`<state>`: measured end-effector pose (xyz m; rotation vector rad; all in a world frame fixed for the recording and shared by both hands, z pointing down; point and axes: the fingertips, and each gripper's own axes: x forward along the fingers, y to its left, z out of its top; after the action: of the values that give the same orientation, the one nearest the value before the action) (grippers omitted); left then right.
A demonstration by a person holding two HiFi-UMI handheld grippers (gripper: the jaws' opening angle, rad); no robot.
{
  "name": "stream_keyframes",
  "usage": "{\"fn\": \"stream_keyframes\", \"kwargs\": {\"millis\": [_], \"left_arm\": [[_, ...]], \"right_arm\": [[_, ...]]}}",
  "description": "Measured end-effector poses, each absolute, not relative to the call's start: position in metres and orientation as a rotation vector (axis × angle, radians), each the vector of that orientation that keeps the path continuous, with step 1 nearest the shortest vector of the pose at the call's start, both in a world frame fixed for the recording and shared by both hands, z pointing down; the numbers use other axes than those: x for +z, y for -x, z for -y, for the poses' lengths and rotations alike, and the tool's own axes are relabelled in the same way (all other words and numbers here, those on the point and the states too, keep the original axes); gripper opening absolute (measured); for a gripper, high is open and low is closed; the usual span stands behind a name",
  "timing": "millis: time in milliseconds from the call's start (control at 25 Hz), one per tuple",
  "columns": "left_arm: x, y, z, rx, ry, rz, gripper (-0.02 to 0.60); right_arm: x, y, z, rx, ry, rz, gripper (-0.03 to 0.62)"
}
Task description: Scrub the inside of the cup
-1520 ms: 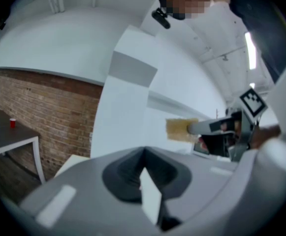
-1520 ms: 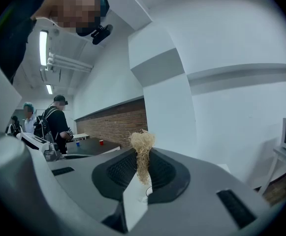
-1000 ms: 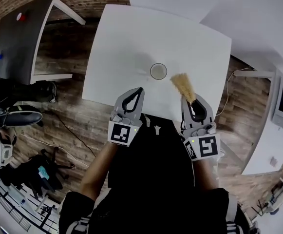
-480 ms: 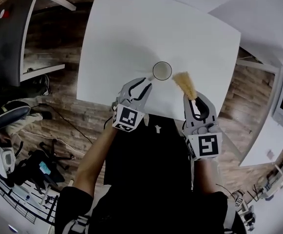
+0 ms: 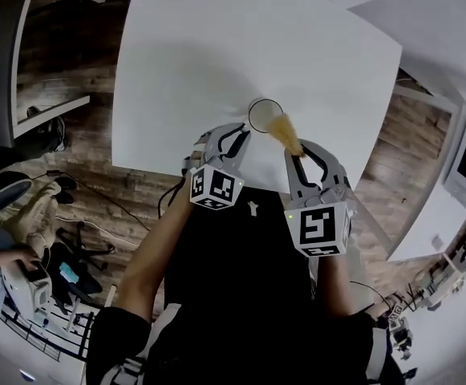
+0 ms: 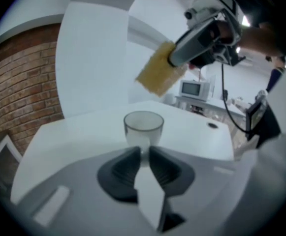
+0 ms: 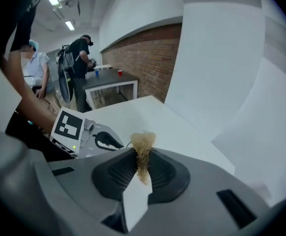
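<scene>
Cup (image 5: 263, 113) of clear material stands upright near the front edge of the white tabletop (image 5: 216, 46), just ahead of the left hand-held gripper (image 5: 241, 135). In the left gripper view the jaws of this hand-held gripper are closing, with a narrow gap left between them and no object in that gap; the cup's base sits just past the jaw tips, possibly touching them, though the blur hides this. The right hand-held gripper (image 5: 297, 155) pinches a tan fibrous scrubber (image 5: 283, 131), its jaws pressed onto the lower end of it. The scrubber's free end hangs in the air above the cup's rim, on the right side, and is not inside the cup.
</scene>
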<state>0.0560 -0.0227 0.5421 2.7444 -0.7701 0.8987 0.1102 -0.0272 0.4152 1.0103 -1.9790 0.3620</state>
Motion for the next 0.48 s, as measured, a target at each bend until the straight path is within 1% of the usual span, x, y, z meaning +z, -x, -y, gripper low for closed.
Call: {"fn": "stream_keyframes", "kwargs": {"millis": [200, 480], "left_arm": [[0.540, -0.058, 0.025, 0.890, -2.767, 0.735, 0.058], [0.540, -0.057, 0.023, 0.898, -2.784, 0.708, 0.058]], "right_arm": [[0.458, -0.111, 0.033, 0.363, -0.844, 1.786, 0.054], [0.485, -0.088, 0.047, 0.411, -0.723, 1.779, 0.052]]}}
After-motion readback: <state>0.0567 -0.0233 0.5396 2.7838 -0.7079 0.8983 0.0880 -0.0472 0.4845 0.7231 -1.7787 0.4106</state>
